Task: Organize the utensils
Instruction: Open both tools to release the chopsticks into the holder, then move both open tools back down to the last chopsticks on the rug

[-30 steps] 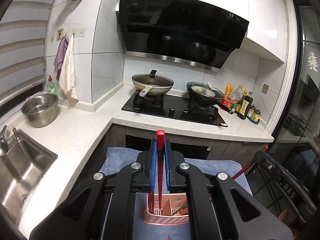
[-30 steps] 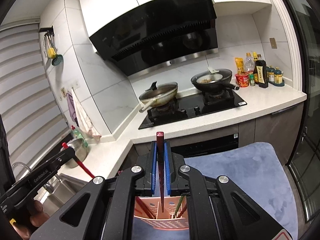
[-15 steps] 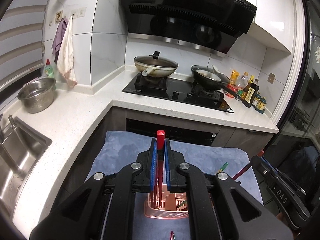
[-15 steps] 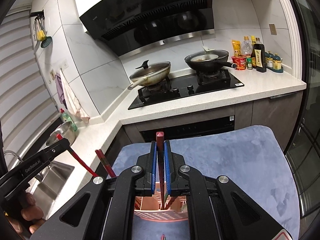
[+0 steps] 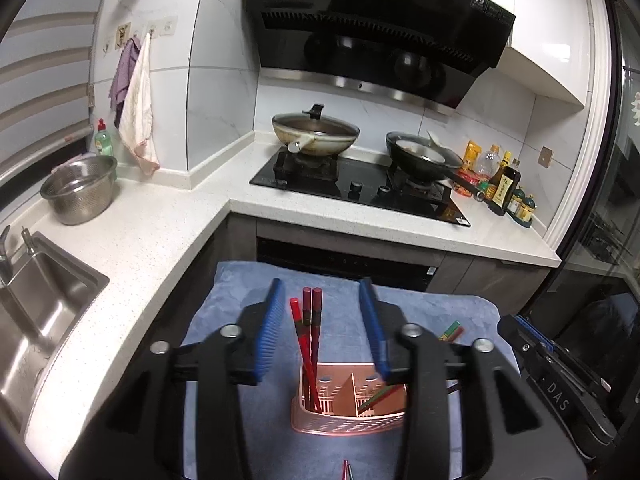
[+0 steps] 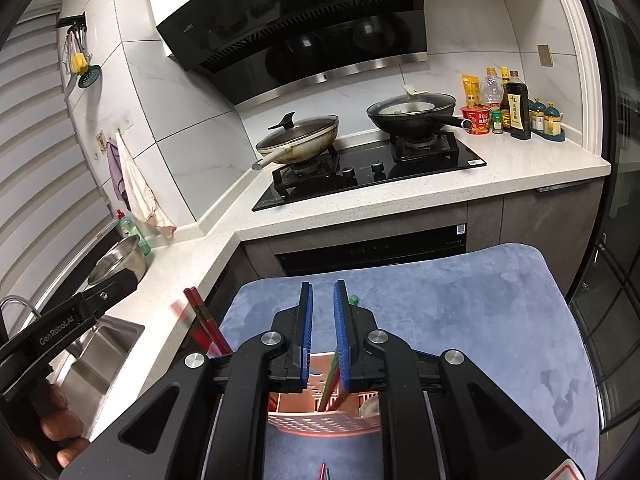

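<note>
A pink slotted utensil holder (image 5: 348, 416) stands on a blue mat (image 5: 240, 292). Red chopsticks (image 5: 308, 332) stand in its left compartment. A green-tipped chopstick (image 5: 378, 396) leans in its right compartment. My left gripper (image 5: 322, 292) is open above the holder, with the red chopsticks between its fingers but not touched. My right gripper (image 6: 320, 292) is open and empty above the holder (image 6: 320, 420), where a reddish-green chopstick (image 6: 330, 384) stands. The red chopsticks (image 6: 204, 320) show at its left.
More chopsticks lie on the mat: tips at the bottom edge (image 5: 346, 470) and a green-tipped pair (image 5: 450, 330) to the right. A white counter wraps the mat, with a sink (image 5: 36, 292), steel bowl (image 5: 78, 188) and a stove with two pans (image 5: 316, 132).
Both grippers lowered towards the holder, then opened. The left let go of its red chopstick, the right let go of its dark red one; both now stand in the holder.
</note>
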A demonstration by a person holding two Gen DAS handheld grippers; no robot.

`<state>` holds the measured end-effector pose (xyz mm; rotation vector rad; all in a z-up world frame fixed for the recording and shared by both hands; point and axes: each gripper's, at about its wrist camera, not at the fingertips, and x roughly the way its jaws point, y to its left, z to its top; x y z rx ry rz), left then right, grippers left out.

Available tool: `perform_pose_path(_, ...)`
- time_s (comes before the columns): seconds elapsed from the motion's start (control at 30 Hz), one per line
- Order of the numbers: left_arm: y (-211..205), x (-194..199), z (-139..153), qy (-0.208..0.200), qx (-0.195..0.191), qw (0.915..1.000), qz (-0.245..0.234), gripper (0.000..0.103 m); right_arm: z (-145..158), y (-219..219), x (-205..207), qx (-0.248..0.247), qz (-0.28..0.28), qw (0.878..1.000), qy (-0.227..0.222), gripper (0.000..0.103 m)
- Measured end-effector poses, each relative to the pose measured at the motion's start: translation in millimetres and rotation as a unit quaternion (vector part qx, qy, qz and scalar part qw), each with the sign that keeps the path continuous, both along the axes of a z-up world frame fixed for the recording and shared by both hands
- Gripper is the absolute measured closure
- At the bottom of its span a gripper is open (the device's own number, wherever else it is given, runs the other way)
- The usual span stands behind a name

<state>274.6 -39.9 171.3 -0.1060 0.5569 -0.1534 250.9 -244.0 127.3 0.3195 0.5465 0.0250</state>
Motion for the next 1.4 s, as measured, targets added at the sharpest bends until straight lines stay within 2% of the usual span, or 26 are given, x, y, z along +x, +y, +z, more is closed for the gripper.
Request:
perform_pose_path(0.1,0,-5,1,0.001,0.004,1.0000,-0.001,0.064,4,2,-6,-0.005,0.000,1.000,-0.005,0.085)
perform_pose_path(0.47,3,-35,-2,0.000,0.019,0.9998,0.000,0.064,5,14,-44,-0.016,0.015,1.000,-0.008,0.084)
perform_pose_path(0.63,4,-58,-10,0.000,0.028,0.9996,-0.001,0.056,-4,23,-70,-0.028,0.025,0.999,-0.003,0.082)
perform_pose_path(0.7,4,-68,-15,0.000,0.035,0.9994,0.000,0.056,-9,26,-83,-0.032,0.026,0.999,-0.001,0.075)
perform_pose_path(1.03,14,-110,-50,0.024,0.044,0.9987,0.007,0.056,-45,41,-138,-0.069,0.039,0.996,0.030,0.075)
perform_pose_path(1.4,32,-151,-108,0.074,0.049,0.9959,0.015,0.056,-100,58,-189,-0.082,0.059,0.991,0.084,0.075)
